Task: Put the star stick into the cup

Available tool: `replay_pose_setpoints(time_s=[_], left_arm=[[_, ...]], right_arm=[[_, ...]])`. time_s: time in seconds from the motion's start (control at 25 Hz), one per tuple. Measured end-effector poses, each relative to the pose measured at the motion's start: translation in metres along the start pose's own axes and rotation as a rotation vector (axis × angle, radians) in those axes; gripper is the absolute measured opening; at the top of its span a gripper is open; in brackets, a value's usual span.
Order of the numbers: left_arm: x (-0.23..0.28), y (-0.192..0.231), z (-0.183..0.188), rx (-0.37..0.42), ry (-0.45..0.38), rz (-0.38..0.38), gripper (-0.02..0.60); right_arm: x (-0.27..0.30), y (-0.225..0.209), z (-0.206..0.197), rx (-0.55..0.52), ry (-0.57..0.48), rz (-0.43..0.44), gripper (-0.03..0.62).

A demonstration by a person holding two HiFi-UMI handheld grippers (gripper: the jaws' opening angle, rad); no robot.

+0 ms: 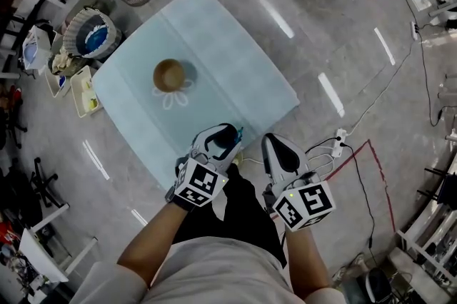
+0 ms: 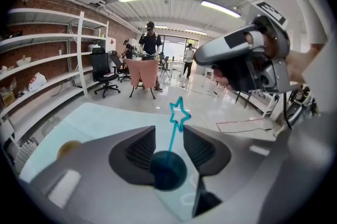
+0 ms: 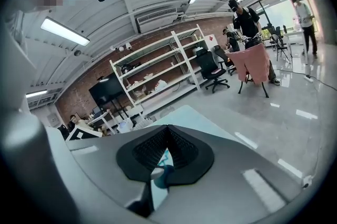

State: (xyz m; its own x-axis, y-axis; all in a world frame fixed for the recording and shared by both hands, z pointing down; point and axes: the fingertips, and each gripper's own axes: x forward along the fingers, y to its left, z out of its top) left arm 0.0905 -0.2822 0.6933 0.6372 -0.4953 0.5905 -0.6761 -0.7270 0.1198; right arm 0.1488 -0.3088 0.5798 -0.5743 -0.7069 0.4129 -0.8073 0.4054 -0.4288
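The star stick [image 2: 178,118] is a thin teal rod with a star outline on top and a round dark-teal base [image 2: 168,170]. It stands upright between the jaws of my left gripper [image 2: 169,136], which is shut on its base. In the head view the left gripper [image 1: 225,135] hovers over the near corner of the light-blue table [image 1: 235,60], with the stick [image 1: 238,132] at its tip. The brown cup [image 1: 169,75] stands farther in on the table, well beyond the gripper, and shows at the left edge of the table [image 2: 68,148]. My right gripper [image 1: 275,143] is beside the left one, shut and holding nothing [image 3: 167,133].
Woven baskets [image 1: 91,35] and flat trays [image 1: 86,92] sit on the floor off the table's far left side. A power strip with cables [image 1: 337,142] and a red tape line [image 1: 371,160] lie on the floor to the right. Shelves, chairs and standing people are farther off.
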Motion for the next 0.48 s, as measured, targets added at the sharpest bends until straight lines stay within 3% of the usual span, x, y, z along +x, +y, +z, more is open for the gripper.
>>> replay_pose_setpoints(time_s=[0.48], left_arm=[[-0.012,0.008,-0.003,-0.013,-0.022,0.0,0.14]], right_arm=[[0.004,0.011,-0.001,-0.011,-0.017,-0.012,0.012]])
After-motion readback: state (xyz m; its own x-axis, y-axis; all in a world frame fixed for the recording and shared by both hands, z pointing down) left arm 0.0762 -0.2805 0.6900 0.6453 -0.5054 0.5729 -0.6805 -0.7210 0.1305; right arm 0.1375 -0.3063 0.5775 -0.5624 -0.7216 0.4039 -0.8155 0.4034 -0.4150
